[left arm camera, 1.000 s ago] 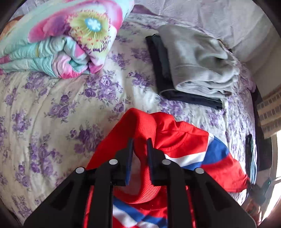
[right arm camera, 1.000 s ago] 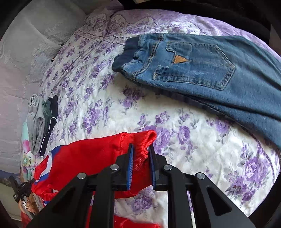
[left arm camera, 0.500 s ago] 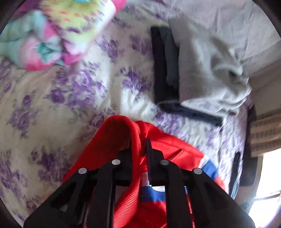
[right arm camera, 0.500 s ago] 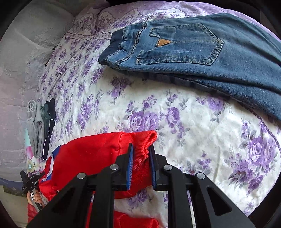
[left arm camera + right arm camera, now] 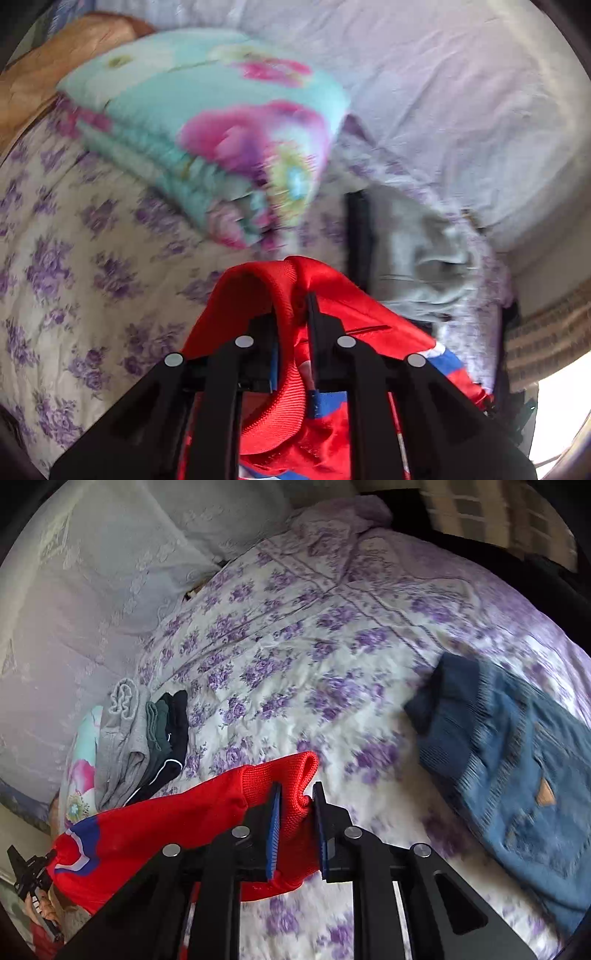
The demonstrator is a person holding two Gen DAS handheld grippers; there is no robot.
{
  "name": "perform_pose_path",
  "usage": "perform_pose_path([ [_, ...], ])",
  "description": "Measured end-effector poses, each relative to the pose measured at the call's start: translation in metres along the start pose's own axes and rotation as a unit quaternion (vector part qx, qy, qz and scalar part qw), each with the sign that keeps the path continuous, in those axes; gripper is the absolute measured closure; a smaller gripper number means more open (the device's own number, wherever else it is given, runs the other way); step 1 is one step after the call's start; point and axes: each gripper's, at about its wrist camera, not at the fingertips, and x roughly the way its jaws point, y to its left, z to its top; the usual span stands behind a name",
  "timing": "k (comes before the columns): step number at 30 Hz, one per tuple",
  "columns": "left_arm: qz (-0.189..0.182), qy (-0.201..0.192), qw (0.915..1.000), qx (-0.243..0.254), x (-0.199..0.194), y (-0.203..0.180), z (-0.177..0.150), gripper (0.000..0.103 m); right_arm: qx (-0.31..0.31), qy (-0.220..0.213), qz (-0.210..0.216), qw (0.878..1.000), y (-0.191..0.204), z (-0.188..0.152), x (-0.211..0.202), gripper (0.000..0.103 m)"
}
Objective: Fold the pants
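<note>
We are working over a bed spread with a purple-flowered quilt, a folded floral blanket lying toward the headboard and a small stack of folded grey and dark clothes beside it. The red pants are hanging between our two tools, lifted off the quilt. We are gripping a ribbed red edge in the left gripper, its fingers closed down on the fabric, and we are pinching the ribbed cuff or band in the right gripper, its blue pads pressed against the knit from both sides. From the right gripper the garment is running away to the left, toward the left gripper, which is showing small at the far end; so the long axis is lying stretched from one tool to the other. A pair of blue jeans is lying on the quilt to the right, well apart. We judge that the next lowering depends on keeping this span taut and level.
</note>
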Motion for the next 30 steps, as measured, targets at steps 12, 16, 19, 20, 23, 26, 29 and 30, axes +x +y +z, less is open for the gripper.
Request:
perform_pose_path([
  [12, 0.092, 0.028, 0.9939, -0.055, -0.025, 0.085, -0.065, 0.040, -0.009, 0.013, -0.043, 0.999, -0.033, -0.078, -0.032, 0.060],
  [16, 0.034, 0.056, 0.9909, -0.118, -0.040, 0.122, -0.105, 0.040, 0.056, 0.033, -0.038, 0.997, -0.076, -0.135, -0.071, 0.060],
  [19, -0.006, 0.084, 0.9873, -0.135, -0.041, 0.133, -0.130, 0.040, 0.087, 0.046, -0.034, 0.995, -0.093, -0.176, -0.096, 0.060],
  [20, -0.012, 0.094, 0.9867, -0.132, -0.038, 0.132, -0.137, 0.040, 0.095, 0.051, -0.034, 0.994, -0.097, -0.188, -0.103, 0.060],
  [23, -0.021, 0.117, 0.9858, -0.119, -0.022, 0.119, -0.148, 0.040, 0.112, 0.068, -0.028, 0.991, -0.101, -0.224, -0.117, 0.060],
  [26, -0.029, 0.129, 0.9856, -0.106, -0.007, 0.108, -0.153, 0.040, 0.121, 0.078, -0.017, 0.989, -0.099, -0.254, -0.126, 0.060],
  [29, -0.023, 0.132, 0.9861, -0.098, 0.007, 0.101, -0.154, 0.039, 0.135, 0.084, 0.008, 0.987, -0.095, -0.278, -0.128, 0.060],
  [30, -0.022, 0.130, 0.9864, -0.098, 0.010, 0.099, -0.153, 0.037, 0.139, 0.088, 0.018, 0.986, -0.093, -0.284, -0.127, 0.059],
])
